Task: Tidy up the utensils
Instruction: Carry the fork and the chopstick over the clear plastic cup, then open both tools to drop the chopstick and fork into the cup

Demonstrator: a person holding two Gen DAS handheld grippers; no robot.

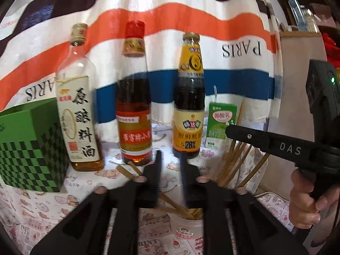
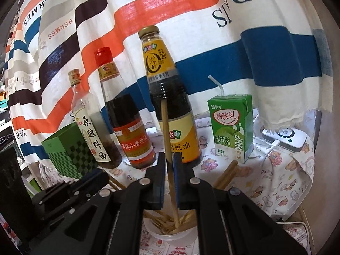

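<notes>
Your right gripper — clamped on one chopstick, tip in the white cup; your left gripper — spread, empty.

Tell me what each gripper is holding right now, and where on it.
The right gripper pinches one chopstick around mid-length, its lower end in the cup of chopsticks. The left gripper is open, holding nothing.

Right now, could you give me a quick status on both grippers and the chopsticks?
Right gripper shut on chopstick, tip in cup. Left gripper open, empty. Loose chopsticks on the table.
</notes>
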